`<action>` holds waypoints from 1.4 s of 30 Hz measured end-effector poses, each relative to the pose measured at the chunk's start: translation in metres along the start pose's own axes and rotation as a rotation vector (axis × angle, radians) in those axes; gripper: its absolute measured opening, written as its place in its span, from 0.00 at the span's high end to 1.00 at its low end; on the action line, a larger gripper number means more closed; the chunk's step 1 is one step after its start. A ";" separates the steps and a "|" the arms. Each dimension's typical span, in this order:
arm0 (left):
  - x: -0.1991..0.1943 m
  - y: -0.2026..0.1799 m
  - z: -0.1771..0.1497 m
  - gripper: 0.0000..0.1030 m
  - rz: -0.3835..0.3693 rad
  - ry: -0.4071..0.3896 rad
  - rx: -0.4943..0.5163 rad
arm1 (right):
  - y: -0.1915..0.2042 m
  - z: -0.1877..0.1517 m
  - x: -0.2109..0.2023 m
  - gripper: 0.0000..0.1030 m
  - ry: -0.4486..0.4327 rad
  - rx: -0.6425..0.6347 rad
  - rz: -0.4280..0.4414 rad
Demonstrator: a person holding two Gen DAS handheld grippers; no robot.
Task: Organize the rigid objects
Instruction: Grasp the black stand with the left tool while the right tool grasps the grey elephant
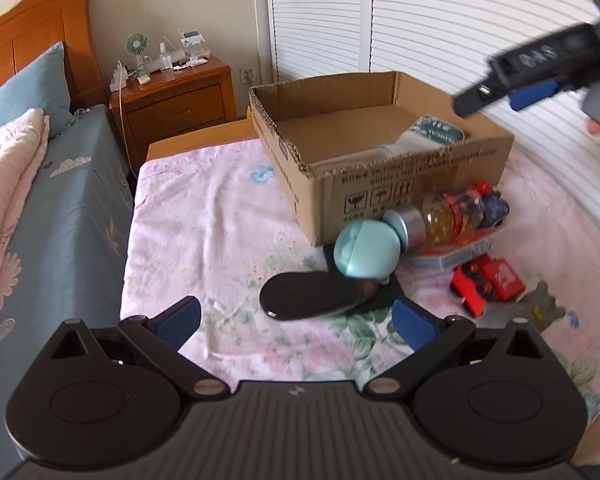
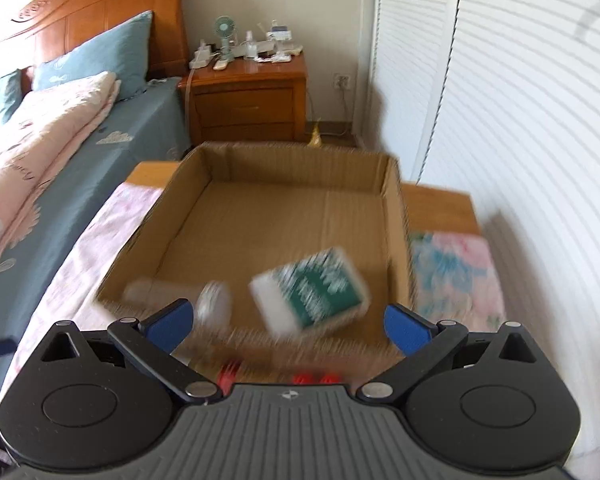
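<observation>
Your left claw (image 1: 296, 320) spread wide, empty; black case (image 1: 314, 294) just ahead of it, teal ball (image 1: 366, 250) beyond. Your right claw (image 2: 288, 326) spread wide, empty; green-white box (image 2: 314, 290) ahead, inside cardboard box (image 2: 396, 200).

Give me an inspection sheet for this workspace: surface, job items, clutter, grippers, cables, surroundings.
Surface: table under a pink floral cloth.
Job's things: open cardboard box holds a green-and-white box and a pale cylinder, both blurred. Outside, by its near wall: teal round object, black oval case, jar of yellow beads, red toy vehicle.
Clutter: grey toy piece; flat clear case under the jar.
Grippers: left gripper open, empty, facing the black case; right gripper open, empty, above the box.
Cables: white cord hanging off the nightstand.
Surroundings: bed, louvered doors.
</observation>
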State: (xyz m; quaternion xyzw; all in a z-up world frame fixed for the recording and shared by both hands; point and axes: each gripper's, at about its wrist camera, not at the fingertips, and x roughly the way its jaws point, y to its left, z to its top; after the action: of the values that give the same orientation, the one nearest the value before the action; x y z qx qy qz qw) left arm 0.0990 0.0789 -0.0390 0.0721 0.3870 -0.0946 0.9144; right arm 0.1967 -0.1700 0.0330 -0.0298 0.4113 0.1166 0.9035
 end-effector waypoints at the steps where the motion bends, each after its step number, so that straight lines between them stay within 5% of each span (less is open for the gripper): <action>1: -0.001 0.000 -0.002 0.02 0.004 -0.002 0.004 | 0.004 -0.009 -0.004 0.00 0.002 -0.001 0.008; 13: -0.017 0.008 -0.008 0.02 -0.016 0.016 -0.012 | 0.071 -0.113 -0.019 0.00 0.079 -0.122 0.019; 25: -0.016 0.018 -0.022 0.02 -0.037 0.047 -0.040 | 0.071 -0.139 0.007 0.00 0.133 0.027 -0.052; 32: 0.004 0.019 -0.019 0.02 -0.068 0.064 -0.070 | 0.059 -0.157 0.005 0.00 0.159 -0.007 -0.112; 42: 0.053 0.014 -0.009 0.02 -0.179 0.107 -0.140 | 0.051 -0.164 0.005 0.00 0.123 -0.028 -0.065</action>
State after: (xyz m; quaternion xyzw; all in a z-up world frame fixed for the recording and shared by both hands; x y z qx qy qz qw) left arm 0.1320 0.0884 -0.0827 -0.0217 0.4458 -0.1445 0.8831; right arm 0.0666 -0.1439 -0.0768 -0.0627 0.4632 0.0909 0.8793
